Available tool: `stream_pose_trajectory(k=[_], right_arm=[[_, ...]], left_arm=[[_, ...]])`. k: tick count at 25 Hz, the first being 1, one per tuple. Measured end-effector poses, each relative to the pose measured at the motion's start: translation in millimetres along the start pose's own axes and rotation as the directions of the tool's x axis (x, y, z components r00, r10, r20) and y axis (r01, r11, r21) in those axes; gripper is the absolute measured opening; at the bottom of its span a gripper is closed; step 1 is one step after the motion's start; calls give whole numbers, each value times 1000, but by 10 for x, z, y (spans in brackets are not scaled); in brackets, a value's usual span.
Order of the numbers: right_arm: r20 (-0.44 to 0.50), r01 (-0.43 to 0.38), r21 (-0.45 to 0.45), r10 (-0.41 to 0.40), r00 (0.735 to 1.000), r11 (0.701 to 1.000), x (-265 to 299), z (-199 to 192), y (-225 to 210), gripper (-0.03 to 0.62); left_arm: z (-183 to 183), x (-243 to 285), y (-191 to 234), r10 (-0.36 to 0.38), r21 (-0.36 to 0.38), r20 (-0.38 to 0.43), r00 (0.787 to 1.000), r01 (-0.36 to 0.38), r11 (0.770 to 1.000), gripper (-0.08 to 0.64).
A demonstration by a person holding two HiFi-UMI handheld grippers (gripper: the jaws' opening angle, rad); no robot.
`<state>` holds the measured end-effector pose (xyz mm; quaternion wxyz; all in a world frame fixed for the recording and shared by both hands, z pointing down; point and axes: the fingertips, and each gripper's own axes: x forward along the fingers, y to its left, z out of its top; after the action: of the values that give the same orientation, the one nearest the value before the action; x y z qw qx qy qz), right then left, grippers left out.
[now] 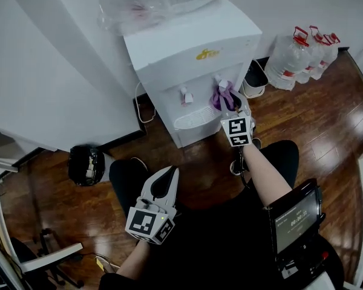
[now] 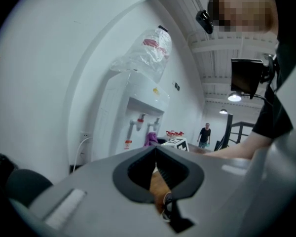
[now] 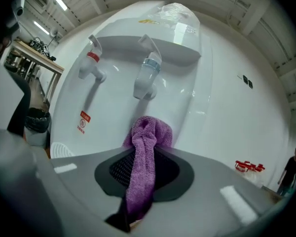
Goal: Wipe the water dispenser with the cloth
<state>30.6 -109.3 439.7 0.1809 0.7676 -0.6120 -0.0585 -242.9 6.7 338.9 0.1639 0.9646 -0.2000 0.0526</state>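
The white water dispenser stands against the wall with a red tap and a blue tap on its front. My right gripper is shut on a purple cloth. The bunched end of the cloth rests against the dispenser's front panel just below the blue tap. My left gripper hangs lower and to the left, away from the dispenser, over the floor. Its jaw tips meet and nothing is between them. In the left gripper view the dispenser and the cloth show beyond it.
A crumpled plastic bag lies on top of the dispenser. Several large water bottles stand at the right, with a small bin beside the dispenser. A black bin sits at the left by the wall. A cable runs along the dispenser's left side.
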Motion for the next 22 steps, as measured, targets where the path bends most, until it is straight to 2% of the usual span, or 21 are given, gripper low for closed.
stream_pose_trajectory(k=[3,7,12,15,19,22], right_arm=[[12,1,70,-2,1000,998,32,12,125,60],[35,-55,138,51,998,989,57,113,500,60],[77,-183,146,174,982,972,62,332,1174,61],[86,-201,192,188,979,961,77,387,1383,61],[86,-311,130,302,949,941,19,439,1840,61],[70,-345,153,339,938,926,-23,409,1936,57]], left_arm=[[11,2,-3,19,15,2,1000,-19,1000,25],[42,-49,52,49,36,7,999,-49,998,25],[68,-146,172,94,39,5,996,-94,995,25],[78,-213,242,110,37,4,994,-110,993,25],[-9,-263,289,116,7,-13,993,-116,993,25],[-89,-233,238,106,-14,-28,994,-106,994,25]])
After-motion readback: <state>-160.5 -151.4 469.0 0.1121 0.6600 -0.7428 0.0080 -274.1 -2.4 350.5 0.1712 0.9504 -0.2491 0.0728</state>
